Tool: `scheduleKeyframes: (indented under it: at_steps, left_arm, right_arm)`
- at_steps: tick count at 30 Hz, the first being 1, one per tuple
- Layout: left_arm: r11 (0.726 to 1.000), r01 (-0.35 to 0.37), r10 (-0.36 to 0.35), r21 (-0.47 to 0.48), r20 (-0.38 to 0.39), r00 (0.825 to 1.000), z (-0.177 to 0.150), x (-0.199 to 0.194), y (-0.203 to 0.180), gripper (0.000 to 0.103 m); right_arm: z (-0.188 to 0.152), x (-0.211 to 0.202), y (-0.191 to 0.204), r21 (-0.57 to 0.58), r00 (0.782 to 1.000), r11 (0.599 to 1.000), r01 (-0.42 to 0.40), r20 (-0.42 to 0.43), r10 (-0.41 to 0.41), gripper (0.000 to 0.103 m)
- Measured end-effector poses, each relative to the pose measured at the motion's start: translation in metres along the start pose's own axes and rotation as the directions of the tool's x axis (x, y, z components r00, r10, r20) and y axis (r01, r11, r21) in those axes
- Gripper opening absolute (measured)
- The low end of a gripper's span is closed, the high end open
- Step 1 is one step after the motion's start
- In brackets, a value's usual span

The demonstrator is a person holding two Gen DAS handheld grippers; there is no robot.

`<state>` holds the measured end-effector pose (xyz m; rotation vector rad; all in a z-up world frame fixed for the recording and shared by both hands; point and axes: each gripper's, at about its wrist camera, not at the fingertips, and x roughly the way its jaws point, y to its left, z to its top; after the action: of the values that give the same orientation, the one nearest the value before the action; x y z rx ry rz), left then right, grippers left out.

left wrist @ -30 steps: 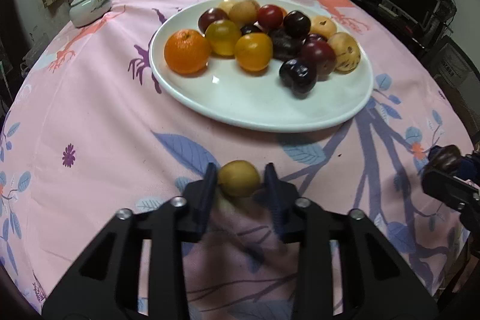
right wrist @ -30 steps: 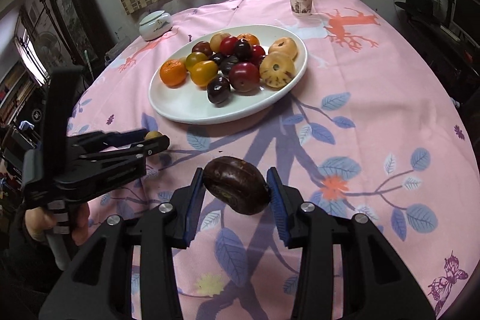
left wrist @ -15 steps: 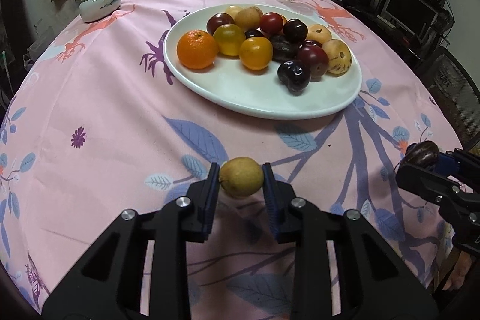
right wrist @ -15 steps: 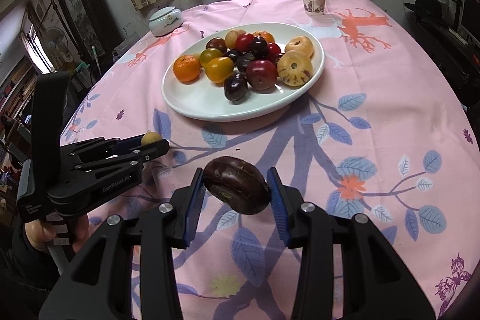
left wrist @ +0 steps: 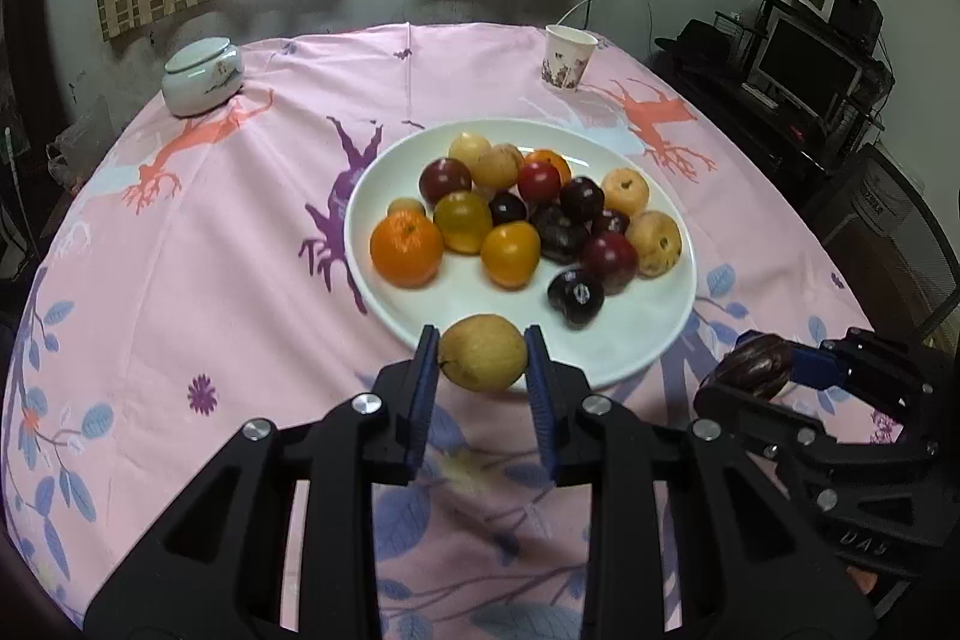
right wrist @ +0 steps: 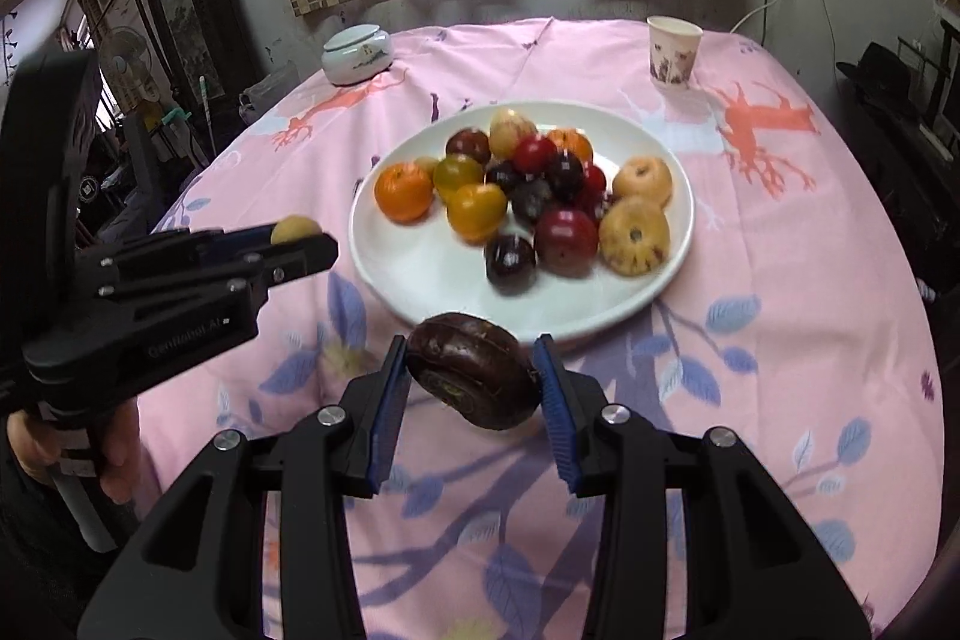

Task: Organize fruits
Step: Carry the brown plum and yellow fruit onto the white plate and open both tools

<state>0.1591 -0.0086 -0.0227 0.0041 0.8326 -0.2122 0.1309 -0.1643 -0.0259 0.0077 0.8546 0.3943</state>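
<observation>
You are in the carry-to-plate step, with a fruit in each gripper. The left gripper (left wrist: pixel 482 353) has its jaws closed to the width of a yellow pear (left wrist: pixel 483 352) and grips it on both sides, clear of the cloth (left wrist: pixel 180 280), just at the near rim of the plate (left wrist: pixel 600 358). The right gripper (right wrist: pixel 474 379) has its jaws closed on a dark fruit (right wrist: pixel 471 370), wrinkled and purple-brown, likewise held above the cloth at the plate's near edge. The plate sits mid-table and carries a cluster of fruit: an orange (left wrist: pixel 406 248) at the left, yellow and dark plums in the middle, pale fruit at the right. Its near portion appears bare. The next move likely calls for advancing each gripper over the rim, lowering until the fruit rests on the bare near area, then opening the jaws. Keep the two grippers apart, as they stand close side by side. Release low; round fruit may roll into the cluster or off the rim.
</observation>
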Motion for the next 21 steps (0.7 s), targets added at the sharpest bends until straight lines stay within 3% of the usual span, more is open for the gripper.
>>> scheduleKeyframes:
  at_steps: [4, 10, 14, 21]
  left_arm:
    - [1.0, -0.023, 0.023, 0.002, -0.025, 0.999, 0.022, 0.025, -0.004, 0.029]
    - [0.999, -0.05, 0.05, -0.004, -0.077, 0.996, 0.029, 0.057, 0.001, 0.029]
    - [0.998, -0.055, 0.054, -0.008, -0.088, 0.995, 0.031, 0.065, 0.005, 0.029]
    - [0.998, -0.056, 0.056, -0.004, -0.088, 0.995, 0.035, 0.068, 0.003, 0.029]
  right_arm:
    - [0.022, 0.02, -0.001, 0.002, 1.0, 1.0, 0.023, -0.002, -0.023, 0.042]
    - [0.028, 0.056, -0.002, -0.034, 0.996, 0.998, 0.055, -0.071, -0.057, 0.042]
    - [0.027, 0.062, -0.007, -0.039, 0.993, 0.995, 0.095, -0.072, -0.097, 0.042]
    - [0.032, 0.07, -0.016, -0.014, 0.993, 0.996, 0.085, -0.086, -0.086, 0.042]
